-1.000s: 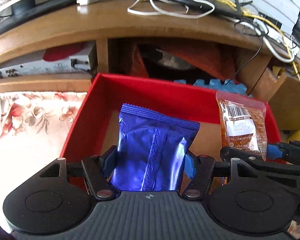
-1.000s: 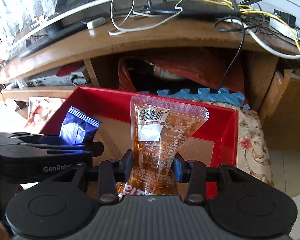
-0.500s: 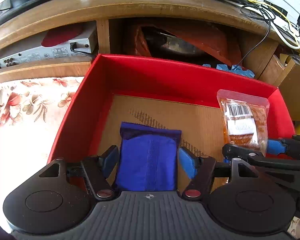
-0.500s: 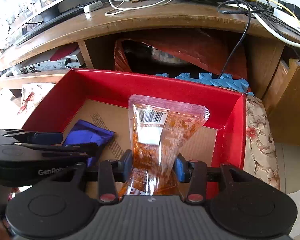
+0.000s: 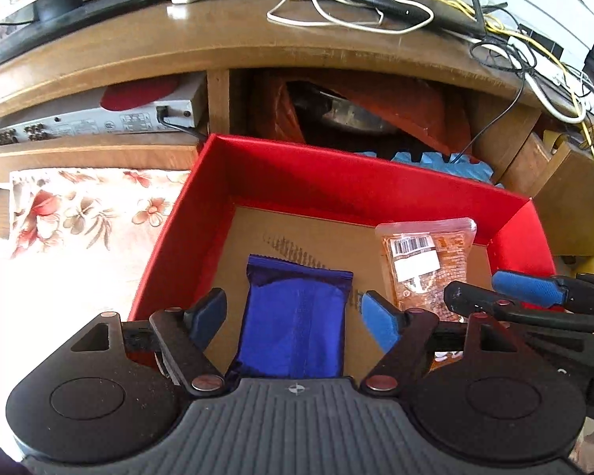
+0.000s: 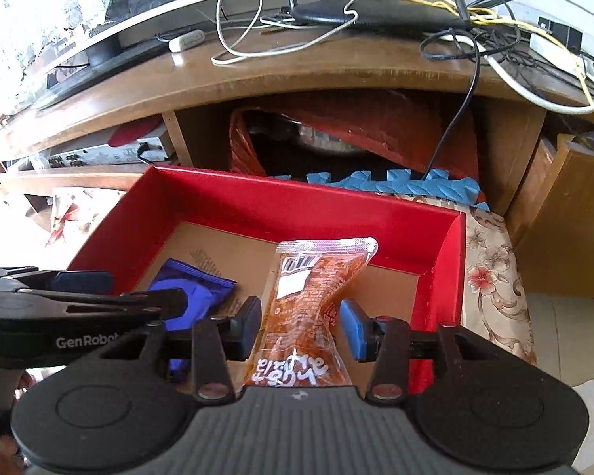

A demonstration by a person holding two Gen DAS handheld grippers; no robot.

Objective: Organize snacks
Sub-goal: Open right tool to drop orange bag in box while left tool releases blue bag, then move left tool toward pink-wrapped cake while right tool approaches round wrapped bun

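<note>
Change: since a second ago the blue packet (image 5: 295, 324) has gone from upright in the left tongs (image 5: 293, 314) to lying flat on the box floor; the orange pouch (image 6: 305, 312) has tipped lower into the box but keeps its place in the right tongs (image 6: 301, 322).
Desk (image 5: 217, 39): wooden, curved front edge, cables and a black device on top; an orange bag sits in the opening beneath it.
Box (image 5: 336, 182): red walls, brown cardboard floor, open top, sitting in front of the desk on a floral cloth (image 5: 83, 206).
Orange pouch: clear, barcode label facing up, squeezed to a waist between the right pads, far end down near the right rear of the box.
Blue packet: flat on the floor at the box's left side, seam up.
Left tongs: spreading, pads clear of the packet on both sides.
Right tongs: pinching the pouch.
</note>
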